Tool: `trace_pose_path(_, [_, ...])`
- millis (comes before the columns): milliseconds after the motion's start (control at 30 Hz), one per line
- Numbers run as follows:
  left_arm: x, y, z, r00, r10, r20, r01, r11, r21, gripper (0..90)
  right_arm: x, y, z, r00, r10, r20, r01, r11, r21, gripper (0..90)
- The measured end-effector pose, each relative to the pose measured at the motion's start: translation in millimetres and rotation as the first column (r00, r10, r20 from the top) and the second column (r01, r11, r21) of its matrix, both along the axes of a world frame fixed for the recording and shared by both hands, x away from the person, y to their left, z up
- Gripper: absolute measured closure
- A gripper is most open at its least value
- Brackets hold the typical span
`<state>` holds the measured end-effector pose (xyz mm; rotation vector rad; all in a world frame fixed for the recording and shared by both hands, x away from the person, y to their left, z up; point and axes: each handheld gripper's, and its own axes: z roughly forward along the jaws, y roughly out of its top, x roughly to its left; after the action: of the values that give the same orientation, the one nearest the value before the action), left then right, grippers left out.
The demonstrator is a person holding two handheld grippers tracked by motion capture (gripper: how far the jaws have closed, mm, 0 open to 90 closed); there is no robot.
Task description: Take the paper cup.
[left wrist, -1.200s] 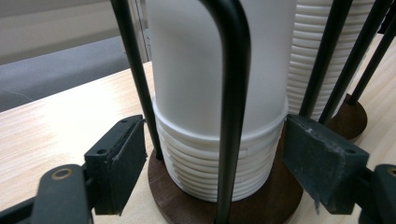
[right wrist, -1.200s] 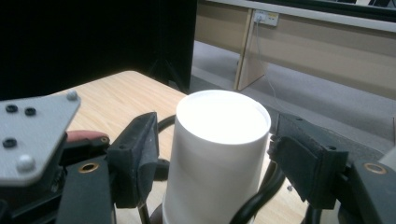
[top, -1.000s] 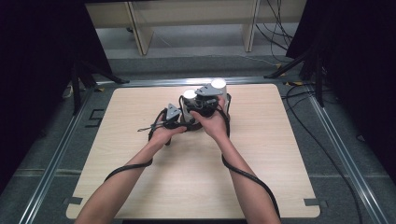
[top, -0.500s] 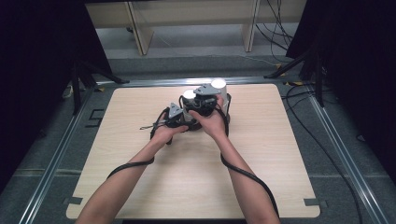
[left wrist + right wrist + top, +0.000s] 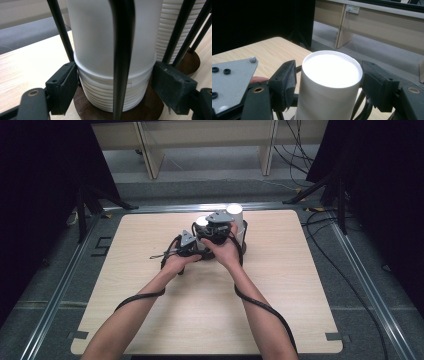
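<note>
Near the top centre of the high view, on the pale wood-grain desk (image 5: 150, 320), stood a black wire rack on round dark-wood bases (image 5: 150, 110), with two stacks of white paper cups held upside down between its thin upright rods. Both hands met there, close together just left of centre, their black cables trailing down the frame along the forearms. Beyond the desk's far edge lay grey floor, light wooden furniture legs and loose cables at upper right.

The left gripper view looked from low down: a black rod of the rack (image 5: 122, 57) stood straight in front of the nearer stack of white paper cups (image 5: 112, 50), and more rods crossed the second ribbed stack (image 5: 172, 27) at upper right. The left gripper (image 5: 115, 87) had its fingers (image 5: 62, 87) pressed against the ribbed rims near the bottom of the nearer stack, gripping it just above the base.

The right gripper view showed the top instead: the flat white bottom of the uppermost cup (image 5: 332, 67) at frame centre, with the right gripper (image 5: 329, 85) closed on its sides, fingers (image 5: 284, 82) touching the wall. The left gripper's grey three-cornered plate (image 5: 229, 77) showed at lower left
</note>
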<state>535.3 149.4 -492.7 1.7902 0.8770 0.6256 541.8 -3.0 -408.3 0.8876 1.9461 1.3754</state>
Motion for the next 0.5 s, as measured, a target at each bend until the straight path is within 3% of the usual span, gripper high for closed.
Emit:
trace_pose_path(67, [0.0, 0.0, 0.0, 1.0000, 0.000, 0.000, 0.000, 1.0000, 0.000, 21.5, 0.8, 0.7, -0.3, 0.9999, 0.012, -0.012, -0.012, 0.9998, 0.015, 32.1])
trace_pose_path(167, [0.0, 0.1, 0.0, 1.0000, -0.001, 0.001, 0.001, 1.0000, 0.001, 21.6, 2.5, 0.9, -0.6, 1.0000, 0.002, 0.005, -0.002, 0.9999, -0.011, 32.3])
trace_pose_path(500, [0.3, 0.5, 0.1, 1.0000, -0.005, 0.001, 0.005, 0.9999, 0.011, 21.6, 5.9, 0.5, -1.9, 0.9999, 0.006, -0.013, -0.006, 0.9998, 0.018, 34.9])
